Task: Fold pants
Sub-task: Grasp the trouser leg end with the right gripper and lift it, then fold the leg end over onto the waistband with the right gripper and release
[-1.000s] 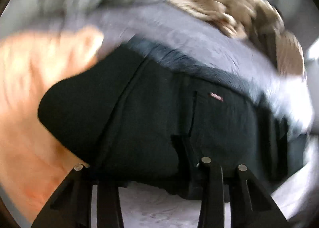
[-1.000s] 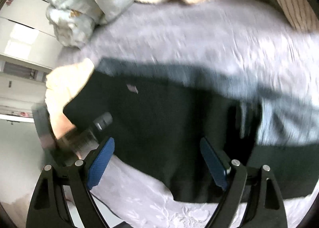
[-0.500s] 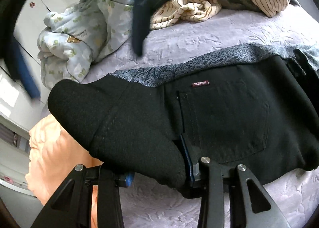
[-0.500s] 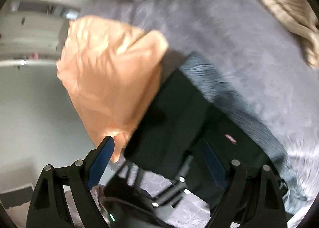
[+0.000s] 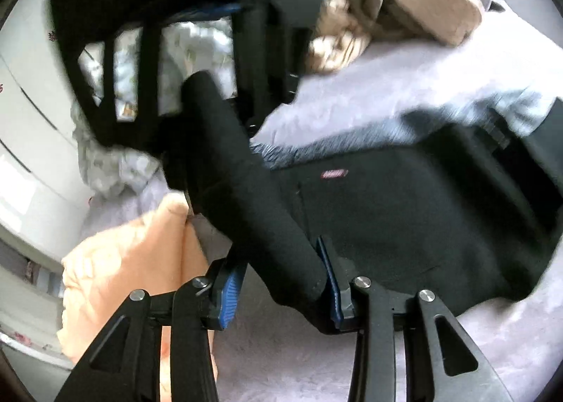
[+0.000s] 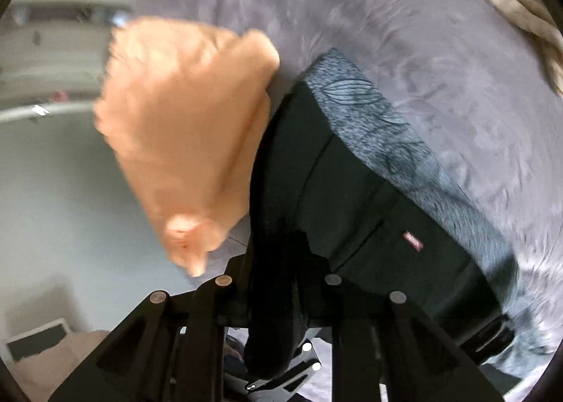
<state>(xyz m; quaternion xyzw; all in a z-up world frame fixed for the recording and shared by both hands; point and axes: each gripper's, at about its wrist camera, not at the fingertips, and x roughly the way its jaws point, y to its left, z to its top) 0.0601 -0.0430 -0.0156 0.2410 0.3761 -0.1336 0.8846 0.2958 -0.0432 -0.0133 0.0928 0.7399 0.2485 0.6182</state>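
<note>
holding the pants [image 5: 404, 226] fold on the bed [image 5: 404, 61], your left tool [image 5: 281, 293] pinches the thick black roll and your right tool [image 6: 278, 300] has just been closing on it too. lift both evenly, keep the edge straight.

In the left wrist view, bare lilac bed [image 5: 404, 61] lies open at upper right and along the bottom. The orange cloth [image 5: 133, 261] crowds the lower left, the right hand-held gripper [image 5: 197, 92] blocks the upper left, and beige clothes [image 5: 397, 15] fill the top.
</note>
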